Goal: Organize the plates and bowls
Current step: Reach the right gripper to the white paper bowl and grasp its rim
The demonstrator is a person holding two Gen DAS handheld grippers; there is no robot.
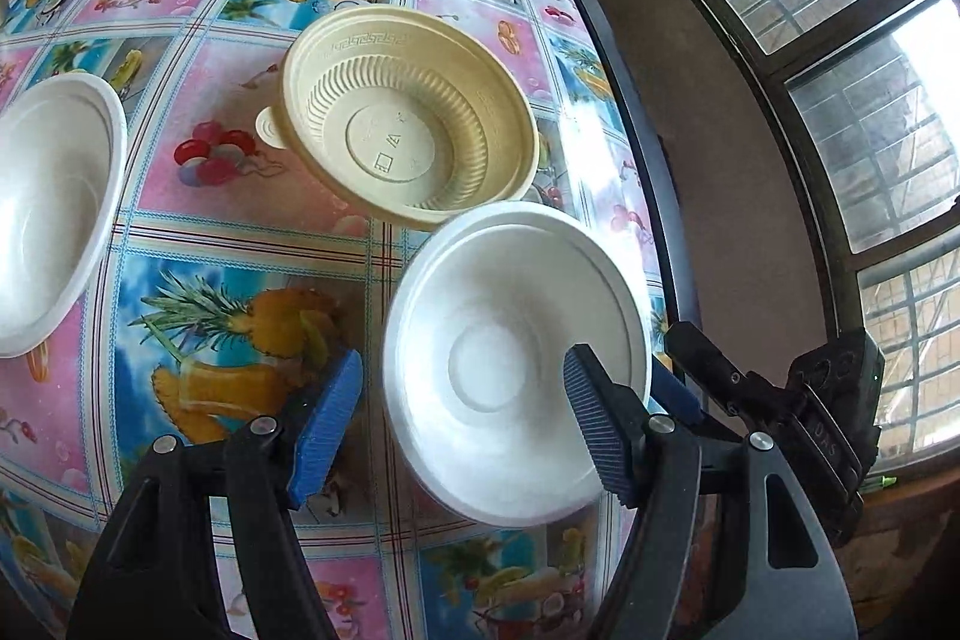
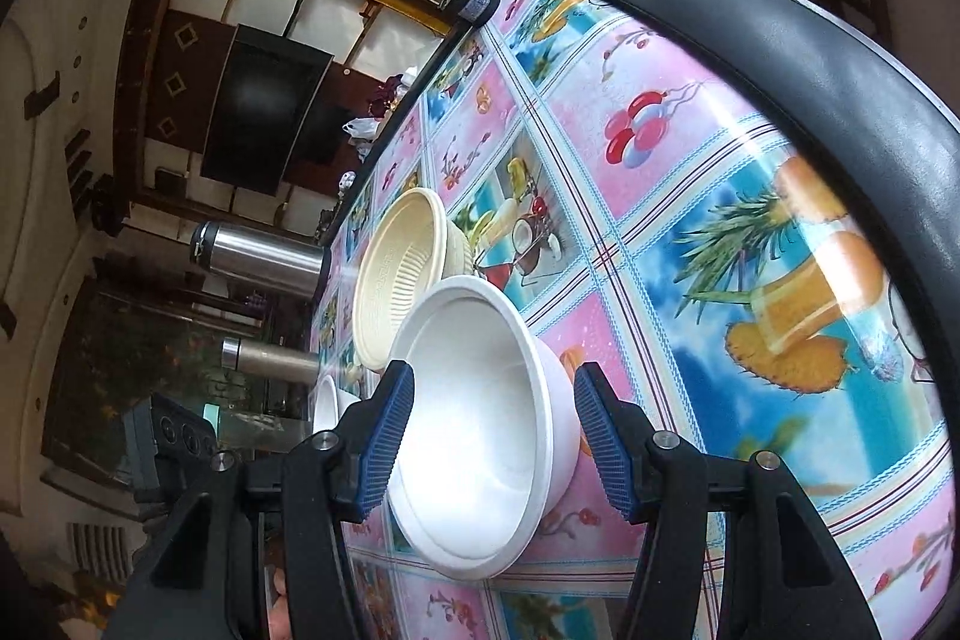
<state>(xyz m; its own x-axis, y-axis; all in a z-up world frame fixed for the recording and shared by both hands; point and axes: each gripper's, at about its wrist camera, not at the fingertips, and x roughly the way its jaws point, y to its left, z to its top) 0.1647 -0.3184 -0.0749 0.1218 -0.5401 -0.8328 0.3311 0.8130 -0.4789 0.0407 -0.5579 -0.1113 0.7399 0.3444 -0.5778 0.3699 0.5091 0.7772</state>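
With our right tool spread wide around the white bowl between its pads, and the left tool apart too, squeezing could crumple its thin wall.

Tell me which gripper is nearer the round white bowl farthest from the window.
Left. The left gripper hovers just right of that white bowl; the right gripper straddles the other white bowl, farther right.

Both grippers — left, right — jaws spread wide.
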